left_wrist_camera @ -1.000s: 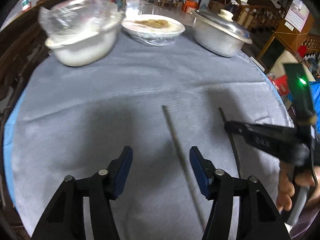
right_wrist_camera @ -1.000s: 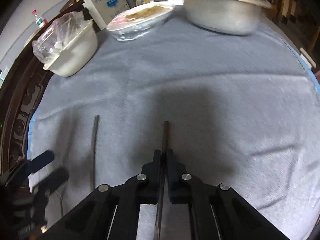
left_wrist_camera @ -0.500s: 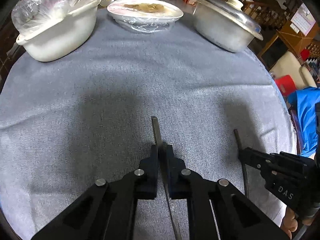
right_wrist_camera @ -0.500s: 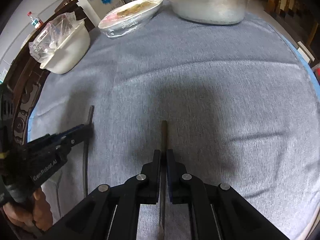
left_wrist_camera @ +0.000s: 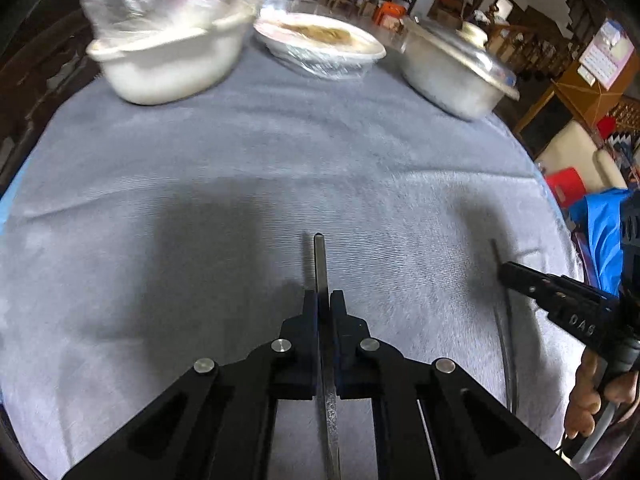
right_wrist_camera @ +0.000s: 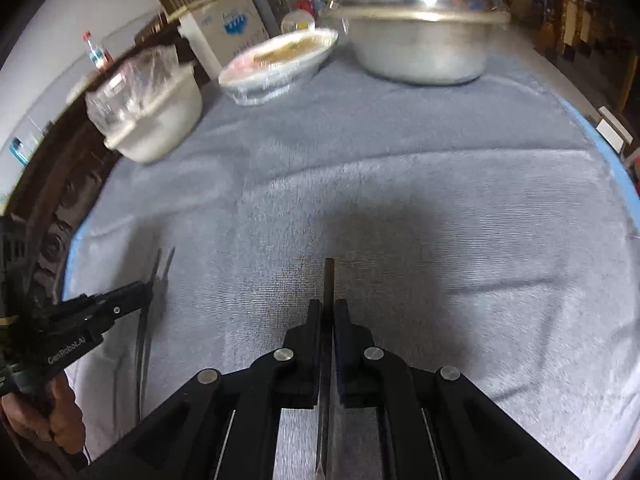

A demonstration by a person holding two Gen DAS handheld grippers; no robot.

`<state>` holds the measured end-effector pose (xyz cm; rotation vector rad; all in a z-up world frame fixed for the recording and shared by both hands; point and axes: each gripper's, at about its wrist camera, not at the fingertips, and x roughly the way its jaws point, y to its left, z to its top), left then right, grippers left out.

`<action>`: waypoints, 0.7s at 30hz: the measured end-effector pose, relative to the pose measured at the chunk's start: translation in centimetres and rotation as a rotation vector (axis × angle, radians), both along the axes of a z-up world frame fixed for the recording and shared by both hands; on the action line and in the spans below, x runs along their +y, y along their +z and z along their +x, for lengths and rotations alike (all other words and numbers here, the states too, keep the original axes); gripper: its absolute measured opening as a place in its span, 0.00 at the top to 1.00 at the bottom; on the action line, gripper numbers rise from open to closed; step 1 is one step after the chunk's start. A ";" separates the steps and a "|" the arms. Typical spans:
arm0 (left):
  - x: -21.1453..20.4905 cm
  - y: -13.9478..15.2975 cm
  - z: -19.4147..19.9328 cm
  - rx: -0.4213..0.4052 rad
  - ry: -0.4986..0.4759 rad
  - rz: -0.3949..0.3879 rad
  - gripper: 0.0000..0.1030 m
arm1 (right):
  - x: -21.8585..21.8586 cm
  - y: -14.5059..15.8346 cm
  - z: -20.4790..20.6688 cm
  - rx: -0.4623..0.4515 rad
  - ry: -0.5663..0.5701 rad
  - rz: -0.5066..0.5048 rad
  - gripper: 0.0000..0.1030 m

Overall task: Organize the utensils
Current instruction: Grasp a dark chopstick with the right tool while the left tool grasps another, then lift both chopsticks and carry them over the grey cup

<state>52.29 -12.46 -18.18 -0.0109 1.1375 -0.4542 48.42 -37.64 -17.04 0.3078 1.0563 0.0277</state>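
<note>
Lidded pot (right_wrist_camera: 420, 52), wrapped bowl (left_wrist_camera: 168, 64), plate (left_wrist_camera: 320, 46)

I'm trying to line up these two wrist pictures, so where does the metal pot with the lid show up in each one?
Left wrist view: the lidded metal pot sits upper right, at the far edge of the grey cloth.
Right wrist view: the pot sits top centre, slightly right.
Shared landmark: the wrapped dish of food, just left of the pot in both.
</note>
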 end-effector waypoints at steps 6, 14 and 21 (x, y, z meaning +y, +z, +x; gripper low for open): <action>4.6 3.0 -2.4 -0.066 0.105 -0.051 0.95 | -2.1 2.9 -3.8 -0.110 -0.081 0.050 0.94; 11.6 8.6 -9.0 -0.224 0.247 -0.126 0.95 | -4.3 8.0 -12.3 -0.317 -0.199 0.073 0.94; 13.5 12.3 -16.7 -0.376 0.302 -0.176 0.95 | -3.3 11.6 -20.4 -0.485 -0.266 0.035 0.94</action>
